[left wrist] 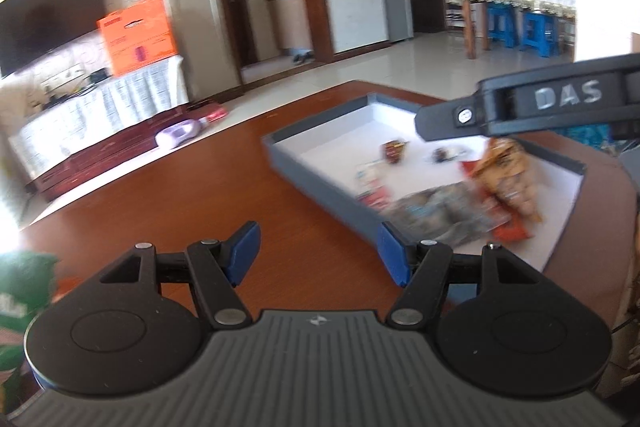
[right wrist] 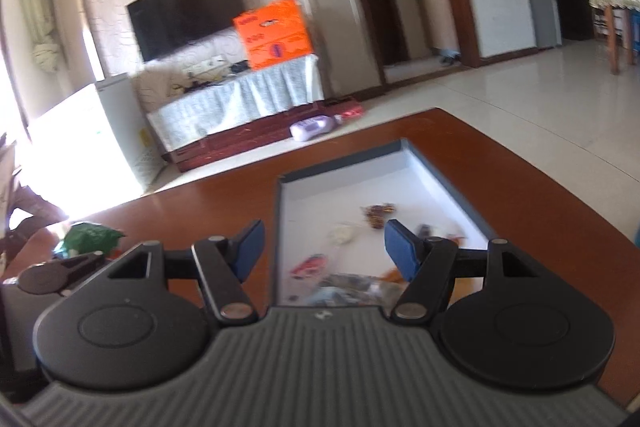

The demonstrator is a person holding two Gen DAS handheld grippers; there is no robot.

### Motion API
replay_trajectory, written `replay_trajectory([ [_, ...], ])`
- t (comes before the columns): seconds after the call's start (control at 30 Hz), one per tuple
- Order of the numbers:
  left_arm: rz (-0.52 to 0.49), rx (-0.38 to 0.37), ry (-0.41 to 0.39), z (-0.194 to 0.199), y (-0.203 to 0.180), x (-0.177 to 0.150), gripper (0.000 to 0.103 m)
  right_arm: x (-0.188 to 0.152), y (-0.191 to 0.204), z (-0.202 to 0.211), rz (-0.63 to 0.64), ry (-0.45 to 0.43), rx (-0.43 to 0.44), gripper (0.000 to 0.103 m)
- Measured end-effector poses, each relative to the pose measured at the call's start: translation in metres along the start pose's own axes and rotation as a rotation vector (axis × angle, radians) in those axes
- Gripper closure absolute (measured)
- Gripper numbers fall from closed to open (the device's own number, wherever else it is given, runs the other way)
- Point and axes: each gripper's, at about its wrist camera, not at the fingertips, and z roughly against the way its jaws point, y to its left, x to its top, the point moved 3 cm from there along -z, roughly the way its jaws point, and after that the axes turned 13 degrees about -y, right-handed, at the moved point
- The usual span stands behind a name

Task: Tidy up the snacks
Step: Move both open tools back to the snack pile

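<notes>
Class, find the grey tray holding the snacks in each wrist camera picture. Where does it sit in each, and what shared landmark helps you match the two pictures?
Left wrist view: the grey tray sits right of centre on the wooden table.
Right wrist view: the tray sits at centre, just beyond the open gripper.
Shared landmark: the orange box beside the television.

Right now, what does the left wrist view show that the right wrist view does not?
Only the left wrist view shows the orange snack bag in the tray and blue stools. Only the right wrist view shows the white cabinet near the window. Both show the grey tray with small snacks, the wooden table, the TV, and an open gripper.
</notes>
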Motion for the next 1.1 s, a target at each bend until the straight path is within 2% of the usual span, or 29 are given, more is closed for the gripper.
replay_trajectory([
  [0.33,0.12,0.249,0.043,0.061,0.105,-0.011,0.033,-0.013,0.051,-0.015,-0.008,0.043,0.13,0.035],
  [0.57,0.14,0.387,0.087,0.089,0.159,-0.027,0.032,-0.043,0.105,-0.026,0.129,0.169,0.239,0.035],
  [0.73,0.179,0.421,0.098,0.096,0.179,-0.033,0.031,-0.063,0.137,-0.032,0.2,0.247,0.31,0.035],
  [0.8,0.167,0.426,0.101,0.1,0.182,-0.037,0.025,-0.071,0.149,-0.037,0.232,0.282,0.331,0.035],
  [0.87,0.149,0.438,0.116,0.101,0.185,-0.041,0.024,-0.078,0.16,-0.04,0.264,0.308,0.359,0.035],
  [1.1,0.188,0.455,0.124,0.105,0.201,-0.045,0.024,-0.092,0.195,-0.046,0.351,0.345,0.414,0.033],
])
